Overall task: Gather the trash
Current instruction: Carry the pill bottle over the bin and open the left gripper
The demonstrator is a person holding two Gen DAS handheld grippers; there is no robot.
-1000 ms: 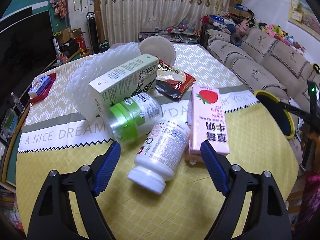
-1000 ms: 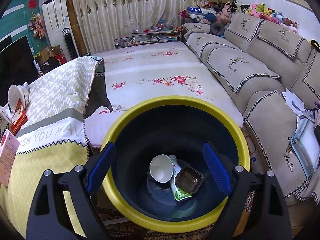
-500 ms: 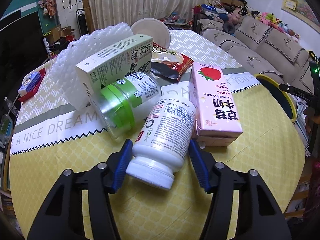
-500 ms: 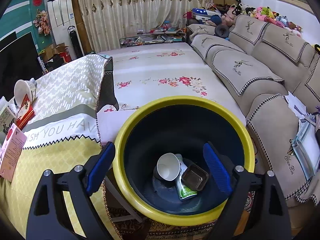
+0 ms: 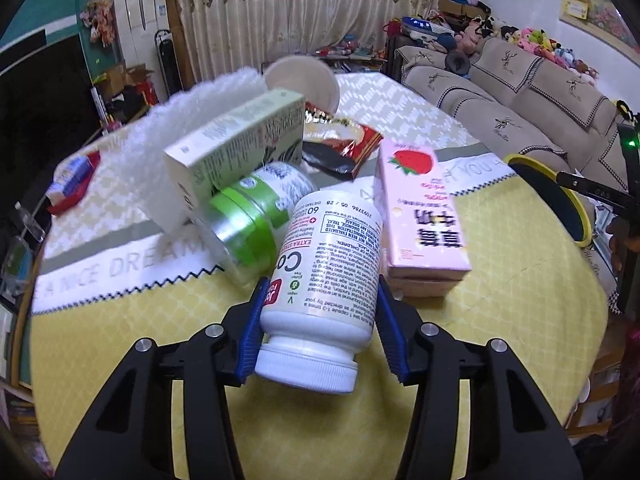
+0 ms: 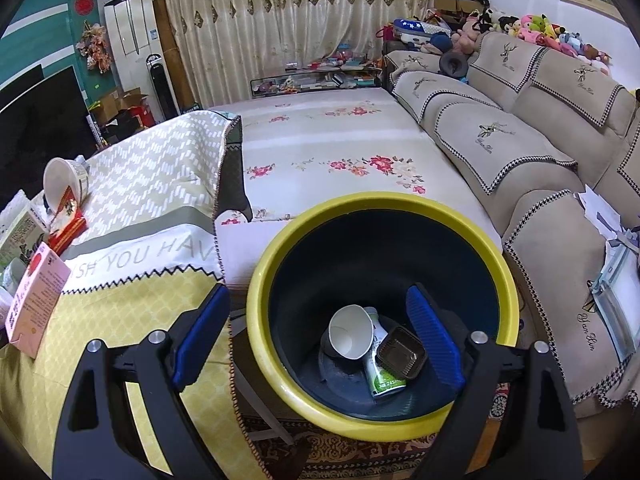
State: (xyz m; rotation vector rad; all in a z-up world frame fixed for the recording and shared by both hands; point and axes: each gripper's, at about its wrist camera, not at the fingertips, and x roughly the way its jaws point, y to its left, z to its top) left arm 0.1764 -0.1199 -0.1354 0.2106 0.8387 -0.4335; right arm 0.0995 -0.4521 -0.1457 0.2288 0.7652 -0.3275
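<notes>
Two blue pads of left gripper (image 5: 320, 332) closing on white pill bottle (image 5: 326, 280), near edge of table (image 5: 120, 340), touching its sides. Right gripper (image 6: 320, 332) wide open, empty, over yellow-rimmed bin (image 6: 260, 312). Next, prob: lift, carry to bin w/o slipping.

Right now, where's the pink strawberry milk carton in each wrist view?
Left wrist: pink strawberry milk carton lies right of centre on the table, just right of the white pill bottle.
Right wrist: same carton at the far left edge.
Shared landmark: the yellow-rimmed bin, centred in the right wrist view.
</notes>
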